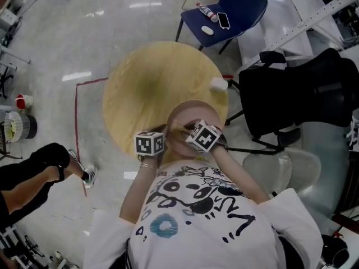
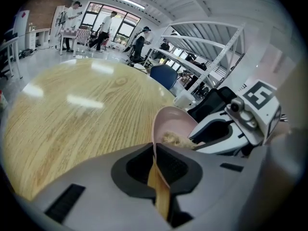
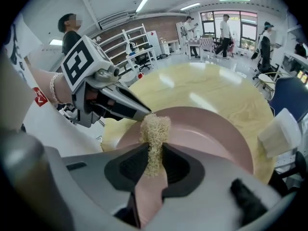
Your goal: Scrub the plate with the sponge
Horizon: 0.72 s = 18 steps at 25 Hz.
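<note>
Clamping the pink plate (image 2: 172,122) by its rim, the left gripper (image 2: 155,154) holds it at the near edge of the round wooden table (image 2: 72,119). The right gripper (image 3: 154,150) is closed on the beige sponge (image 3: 155,127), whose tip rests against the plate's face, just beside the left gripper's jaws. A white block (image 1: 219,84) sits at the table's right edge.

White T-shirt (image 1: 213,217) with black cartoon print and a blue ring; thin bracelet (image 1: 148,165). Left gripper (image 2: 156,170) and right gripper (image 3: 153,165): grey shells, black pads (image 2: 133,167), black-and-white marker cubes (image 1: 150,143).
</note>
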Motion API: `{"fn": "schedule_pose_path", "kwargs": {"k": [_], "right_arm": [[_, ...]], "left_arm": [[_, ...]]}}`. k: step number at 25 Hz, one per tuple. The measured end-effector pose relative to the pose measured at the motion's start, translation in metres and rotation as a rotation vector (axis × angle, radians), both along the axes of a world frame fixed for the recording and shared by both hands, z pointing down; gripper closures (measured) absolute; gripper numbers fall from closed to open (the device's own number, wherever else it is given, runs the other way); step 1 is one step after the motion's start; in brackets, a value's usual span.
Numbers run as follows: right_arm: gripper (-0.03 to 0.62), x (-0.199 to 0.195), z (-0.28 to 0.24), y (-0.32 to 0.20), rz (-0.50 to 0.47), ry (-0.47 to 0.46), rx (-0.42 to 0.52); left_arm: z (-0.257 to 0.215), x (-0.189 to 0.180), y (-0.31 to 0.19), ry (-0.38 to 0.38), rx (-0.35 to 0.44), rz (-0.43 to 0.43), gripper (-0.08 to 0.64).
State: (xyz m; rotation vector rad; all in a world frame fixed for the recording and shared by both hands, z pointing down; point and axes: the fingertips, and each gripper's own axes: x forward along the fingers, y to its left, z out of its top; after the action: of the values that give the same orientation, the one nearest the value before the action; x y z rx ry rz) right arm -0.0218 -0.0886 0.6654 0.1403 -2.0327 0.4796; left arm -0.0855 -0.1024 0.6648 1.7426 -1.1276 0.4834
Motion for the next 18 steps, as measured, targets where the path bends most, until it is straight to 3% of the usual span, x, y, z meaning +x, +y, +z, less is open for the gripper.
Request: {"fn": "schedule_pose_path", "kwargs": {"k": [18], "right_arm": [[0.495, 0.019, -0.001, -0.07, 0.169, 0.017, 0.09]], "left_arm": [[-0.001, 0.0, 0.002, 0.024, -0.014, 0.011, 0.531]]}}
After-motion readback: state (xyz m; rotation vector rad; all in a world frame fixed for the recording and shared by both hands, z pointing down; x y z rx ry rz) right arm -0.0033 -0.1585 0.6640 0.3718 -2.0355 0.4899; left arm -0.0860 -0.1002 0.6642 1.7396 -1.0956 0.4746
